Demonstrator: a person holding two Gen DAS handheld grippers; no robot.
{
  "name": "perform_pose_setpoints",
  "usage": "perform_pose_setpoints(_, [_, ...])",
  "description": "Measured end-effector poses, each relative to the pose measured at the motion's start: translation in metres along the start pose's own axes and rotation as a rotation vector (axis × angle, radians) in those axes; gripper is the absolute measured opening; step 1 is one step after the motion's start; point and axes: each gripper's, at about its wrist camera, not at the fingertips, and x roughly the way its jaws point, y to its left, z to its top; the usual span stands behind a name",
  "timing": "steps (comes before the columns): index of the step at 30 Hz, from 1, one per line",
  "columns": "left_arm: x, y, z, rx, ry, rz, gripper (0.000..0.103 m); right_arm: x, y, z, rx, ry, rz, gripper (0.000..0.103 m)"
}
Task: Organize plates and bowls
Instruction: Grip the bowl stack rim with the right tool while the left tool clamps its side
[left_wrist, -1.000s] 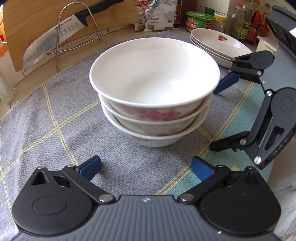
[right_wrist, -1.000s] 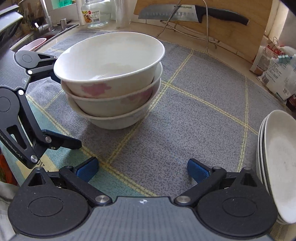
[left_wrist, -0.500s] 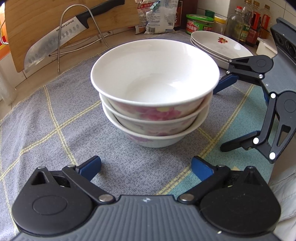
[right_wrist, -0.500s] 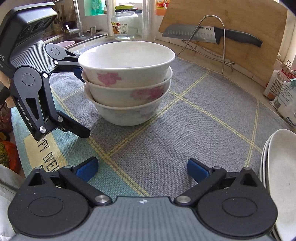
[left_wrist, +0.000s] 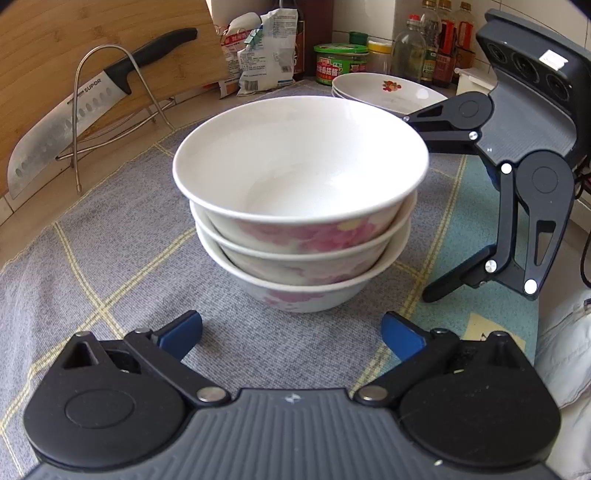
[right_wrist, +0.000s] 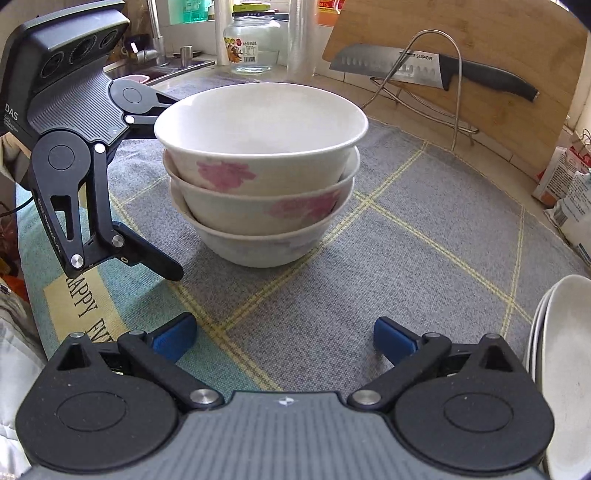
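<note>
**Three nested bowls mid-mat, both tongs spread and empty**

Left wrist view: Stack of three white ceramic bowls with pink flower print (left_wrist: 301, 206) standing upright at the middle of the grey woven mat with yellow grid lines (left_wrist: 122, 258), nested one inside another, top bowl holding nothing. Left gripper (left_wrist: 291, 330) low over the mat just short of the stack, blue pads spread wide, clasping nothing, bare cloth between pads and bowl foot. Right gripper (left_wrist: 417, 206) off to the stack's right side, turned edgewise, fingers wide apart, upper one beside the top rim, lower one near the mat; contact with the bowl not clear. Behind it, a pile of shallow white plates with a small fruit motif (left_wrist: 388, 92) at the mat's far edge, apart from the bowls. Broad open mat left of the stack, ending at a wire rack (left_wrist: 110, 107) carrying a steel knife with black handle (left_wrist: 85, 110) against a wooden cutting board (left_wrist: 55, 48).

Right wrist view: Same bowl stack (right_wrist: 258, 177) ahead, slightly left. Right gripper (right_wrist: 284, 339) parted, empty, over bare mat. Left gripper (right_wrist: 162, 184) flanking the stack's left, fingers spread. Plate pile (right_wrist: 565, 369) at the right border, just beside the right pad. Wide free cloth between bowls and plates.
</note>
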Motion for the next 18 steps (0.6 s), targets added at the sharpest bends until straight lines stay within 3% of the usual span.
perform_pose_setpoints(7, [-0.004,0.013,0.007,0.087,-0.049,-0.068,0.101,0.01,-0.001,0.029,-0.064,-0.011,0.009,0.103])
perform_pose_setpoints(18, [0.001,0.022,0.014,0.173,-0.038,-0.175,0.091,0.013,-0.009,0.046,-0.13,-0.006,0.066,0.099])
